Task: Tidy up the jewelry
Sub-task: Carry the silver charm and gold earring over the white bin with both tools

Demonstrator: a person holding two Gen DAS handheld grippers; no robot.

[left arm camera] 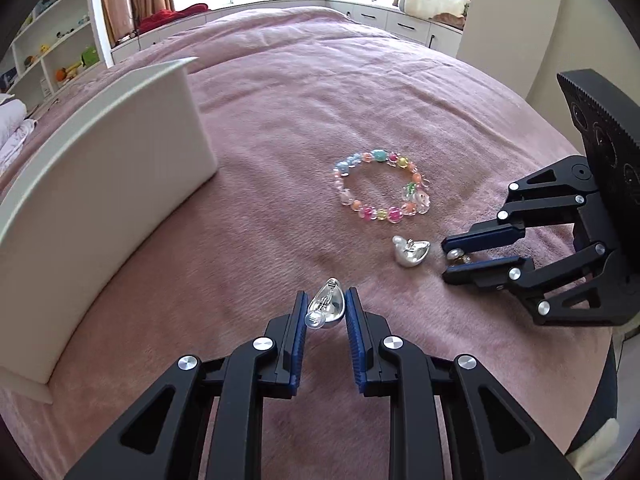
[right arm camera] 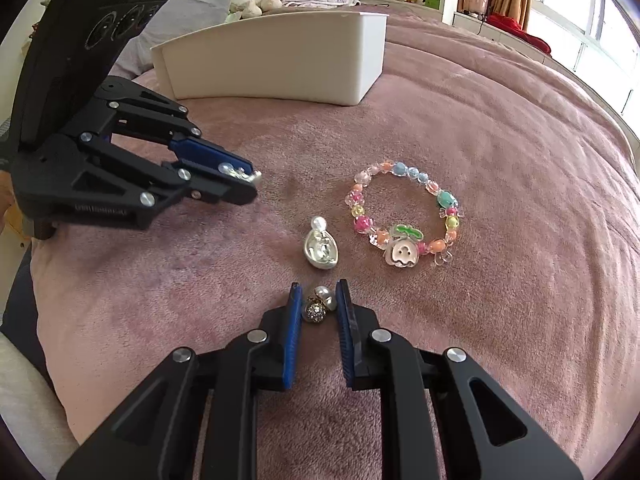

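Here, on a pink plush blanket (left arm camera: 280, 92), both grippers were clamped on small pieces. The left gripper (left arm camera: 325, 308) held a silver teardrop earring (left arm camera: 326, 308) between its blue pads, a clear round stopper showing at the near end of the piece; in the right wrist view the same earring (right arm camera: 244, 174) showed at the tips of the left gripper (right arm camera: 240, 178). The right gripper (right arm camera: 319, 304) pinched a pearl-and-rhinestone earring (right arm camera: 319, 304), its jaws having closed further onto it; from the left wrist view that gripper (left arm camera: 456, 258) lay low on the blanket with a pearl visible between the tips. A second silver teardrop earring (right arm camera: 321, 251) lay loose just ahead of the right gripper's tips. A pastel beaded bracelet (right arm camera: 402, 216) with a flower charm lay ahead and to the right of it. A white open box (right arm camera: 276, 60) stood farther ahead, beside the left gripper.
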